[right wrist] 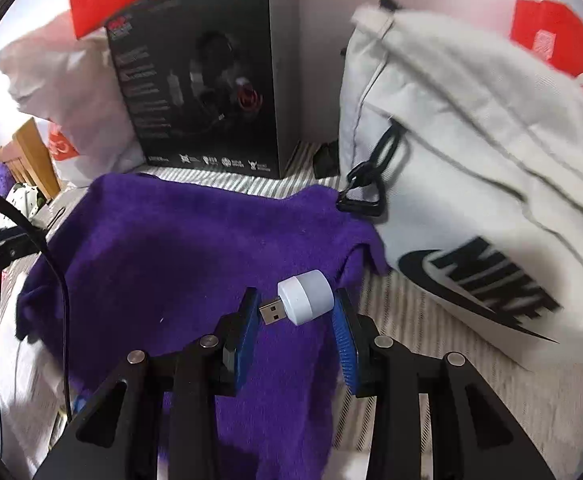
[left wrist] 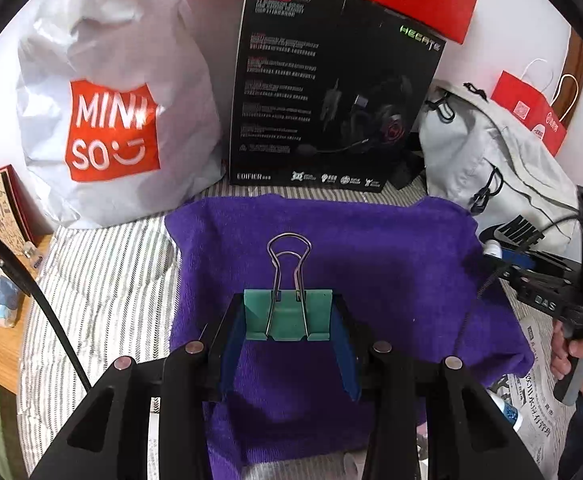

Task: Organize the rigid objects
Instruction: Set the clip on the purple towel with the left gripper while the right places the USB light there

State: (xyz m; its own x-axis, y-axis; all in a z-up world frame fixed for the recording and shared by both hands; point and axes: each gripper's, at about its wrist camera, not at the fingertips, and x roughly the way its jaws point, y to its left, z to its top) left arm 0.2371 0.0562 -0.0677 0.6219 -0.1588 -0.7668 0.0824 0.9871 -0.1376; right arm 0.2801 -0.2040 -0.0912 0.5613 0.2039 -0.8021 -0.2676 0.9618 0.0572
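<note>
Left gripper [left wrist: 288, 316] pinching green binder clip [left wrist: 287, 314] across its body, wire handles pointing away, held above purple towel [left wrist: 371, 256]. Right gripper [right wrist: 297, 312] clamped end-to-end on small white USB light [right wrist: 305, 297]: plug tip against left pad, round cap against right pad. Also above the towel, near its right edge. Hard to say from the fisheye whether either item clears the cloth or brushes it.

Likely step: carrying both to a spot on the towel for placement.
- Lower straight, no roll; set clip flat on its back before releasing so the handles don't tip it.
- USB grip is thin, contact on the metal plug end only. Slow moves, no twisting, otherwise pivots out.
- Place items well apart so the second release doesn't knock the first.
- Keep the USB light off the towel's folded right hem; round cap may roll.

Around:
- Black headset box [left wrist: 331, 92] upright behind the towel, white shopping bag [left wrist: 111, 112] to its left, pale drawstring bag [right wrist: 471, 168] crowding the towel's right side, its black cord clip [right wrist: 361, 192] touching the hem.
- Black cable [right wrist: 55, 280] hanging at left in the right wrist view. Snag risk on inward sweep.
- Newspaper [left wrist: 539, 400] under the towel's right corner.
</note>
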